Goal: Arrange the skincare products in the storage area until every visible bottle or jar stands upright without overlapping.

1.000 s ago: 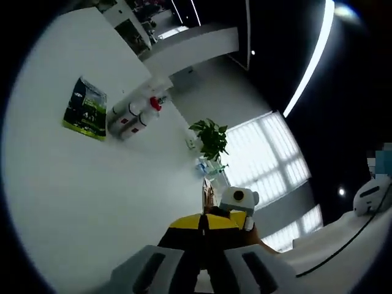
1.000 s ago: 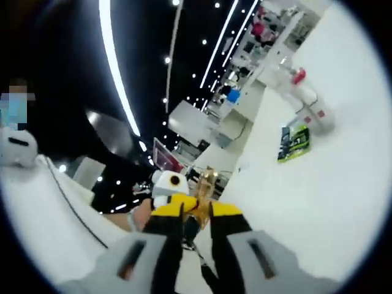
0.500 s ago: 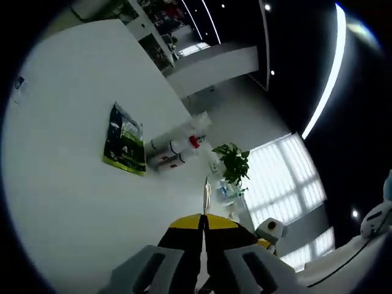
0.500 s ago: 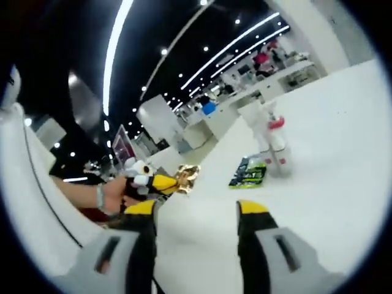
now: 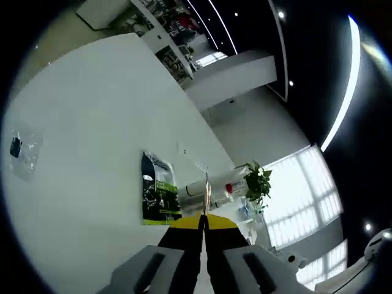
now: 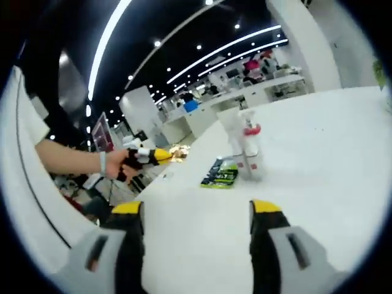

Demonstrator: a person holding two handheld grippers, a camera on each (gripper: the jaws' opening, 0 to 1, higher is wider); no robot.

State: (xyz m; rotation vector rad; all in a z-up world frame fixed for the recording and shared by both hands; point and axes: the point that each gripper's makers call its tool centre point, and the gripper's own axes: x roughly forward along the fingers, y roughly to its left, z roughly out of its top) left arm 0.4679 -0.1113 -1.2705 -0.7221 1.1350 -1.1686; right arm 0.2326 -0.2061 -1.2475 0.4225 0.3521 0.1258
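Left gripper [image 5: 203, 223]: yellow-tipped jaws pressed together at the bottom of the left gripper view, nothing between them, held above the white table [image 5: 86, 159]. Just past the tips on the table lies a flat green and black sachet [image 5: 158, 196], and right behind it a small cluster of white bottles [image 5: 205, 187] with a red cap [image 5: 228, 188] among them; they look to be lying on their sides in this view, though the camera is rolled so hard to be sure. Far left on the table is a small clear packet [image 5: 21, 153], well apart from the rest. Beyond the bottles, a potted plant [image 5: 257, 182] near bright windows. Right gripper [image 6: 197, 211]: jaws spread wide, holding nothing, over the same table [image 6: 318, 159]. In the right gripper view the sachet [image 6: 220, 175] lies flat mid-table, with the bottles [image 6: 245, 144] just beside it on its right, touching or nearly so; the red-capped one [image 6: 251, 130] appears upright here. To the left, a person's hand [image 6: 125, 164] holds the other gripper [image 6: 160, 155], shut, off the table edge. Far back: shelves, desks, ceiling light strips.
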